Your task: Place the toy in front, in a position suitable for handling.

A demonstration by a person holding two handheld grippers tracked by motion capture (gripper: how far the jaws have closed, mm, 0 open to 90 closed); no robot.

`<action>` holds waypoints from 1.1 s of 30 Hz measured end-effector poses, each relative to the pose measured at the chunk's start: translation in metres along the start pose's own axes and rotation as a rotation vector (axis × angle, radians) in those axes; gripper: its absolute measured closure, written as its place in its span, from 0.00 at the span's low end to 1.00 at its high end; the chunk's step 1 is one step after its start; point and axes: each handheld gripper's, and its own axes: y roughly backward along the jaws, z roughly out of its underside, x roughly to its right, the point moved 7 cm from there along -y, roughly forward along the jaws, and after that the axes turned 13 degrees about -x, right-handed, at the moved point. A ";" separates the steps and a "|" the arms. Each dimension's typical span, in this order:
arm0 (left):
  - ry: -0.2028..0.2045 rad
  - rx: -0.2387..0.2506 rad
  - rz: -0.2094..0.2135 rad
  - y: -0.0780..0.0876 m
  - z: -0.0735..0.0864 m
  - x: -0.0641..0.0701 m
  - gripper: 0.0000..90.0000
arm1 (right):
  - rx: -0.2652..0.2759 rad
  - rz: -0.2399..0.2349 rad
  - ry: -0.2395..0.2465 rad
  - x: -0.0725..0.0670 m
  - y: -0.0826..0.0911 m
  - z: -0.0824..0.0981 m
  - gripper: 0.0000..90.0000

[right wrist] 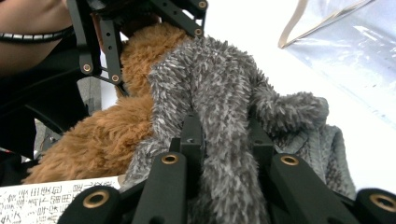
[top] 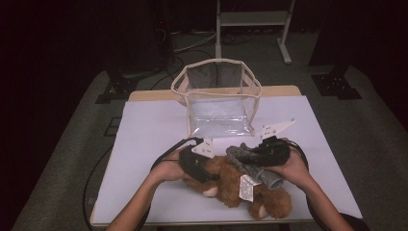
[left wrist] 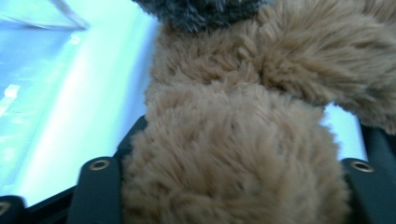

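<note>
The brown plush toy lies near the front edge of the surface, wearing a grey garment. To strip it cleanly, the left tongs should anchor the fur they clamp while the right tongs, nipped narrow on grey fabric, draw away steadily.

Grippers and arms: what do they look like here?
Both the left gripper and right gripper are black, each topped by a pale three-cornered plate and trailing a black cable. Their black jaws carry brass-coloured rivets. The forearms are bare, no sleeves.
</note>
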 end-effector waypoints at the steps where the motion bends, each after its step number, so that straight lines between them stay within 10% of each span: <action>1: 0.004 0.003 -0.002 0.000 0.000 -0.002 0.42 | -0.005 -0.003 -0.005 0.003 0.000 -0.004 0.82; 10: -0.011 0.025 -0.132 0.016 -0.003 -0.041 0.40 | -0.027 0.033 -0.002 0.025 0.003 -0.034 0.82; 16: 0.025 0.026 -0.082 0.010 0.007 -0.037 0.28 | -0.065 0.050 0.009 0.031 -0.008 -0.037 0.82; 24: 0.015 0.036 -0.036 0.029 0.012 -0.016 0.13 | -0.043 0.087 0.091 -0.005 -0.017 -0.020 0.83; 29: 0.047 0.075 -0.061 0.045 0.012 -0.018 0.14 | -0.049 0.122 0.137 -0.023 -0.018 -0.015 0.83; 33: 0.052 0.043 0.041 0.031 0.023 -0.012 0.24 | -0.050 0.107 0.160 -0.035 -0.018 -0.012 0.83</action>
